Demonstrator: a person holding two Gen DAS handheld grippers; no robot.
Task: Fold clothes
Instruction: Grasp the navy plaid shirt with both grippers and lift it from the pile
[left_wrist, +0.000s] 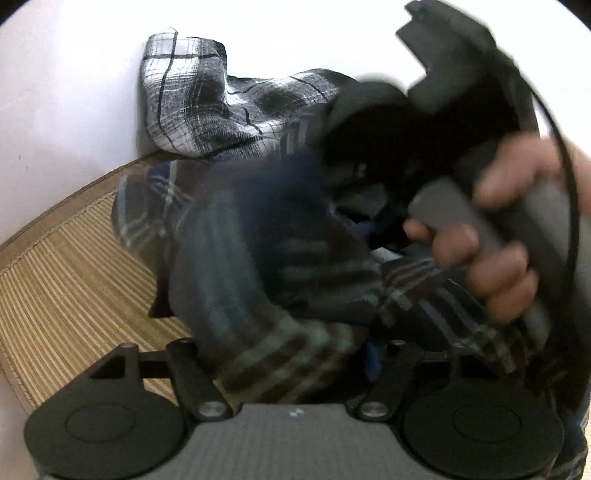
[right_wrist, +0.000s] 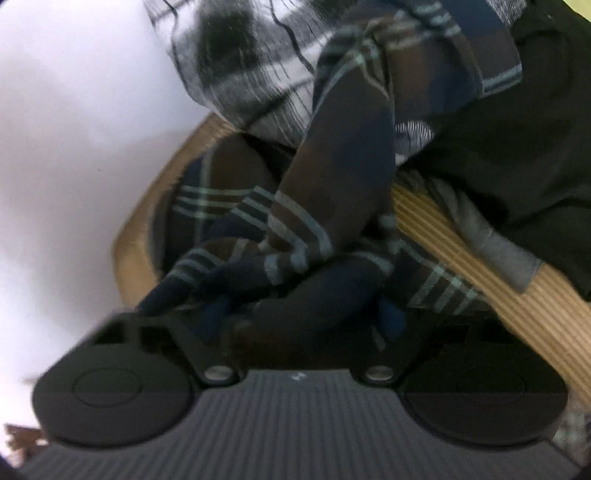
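Note:
A dark navy and brown plaid garment (left_wrist: 258, 258) with pale stripes hangs bunched right in front of both cameras; it also fills the right wrist view (right_wrist: 332, 177). The cloth covers my left gripper (left_wrist: 291, 354), so its fingertips are hidden and its jaws appear closed on the fabric. The cloth likewise covers my right gripper (right_wrist: 295, 325), which looks closed on the same garment. The other handheld gripper and the hand holding it (left_wrist: 498, 236) show at the right of the left wrist view. Both views are motion-blurred.
A black and white plaid garment (left_wrist: 207, 107) lies crumpled against the white wall (left_wrist: 74, 92); it also shows in the right wrist view (right_wrist: 243, 62). A woven bamboo mat (left_wrist: 66, 280) covers the surface. A black cloth (right_wrist: 517, 147) and a grey piece (right_wrist: 498, 251) lie on the mat at right.

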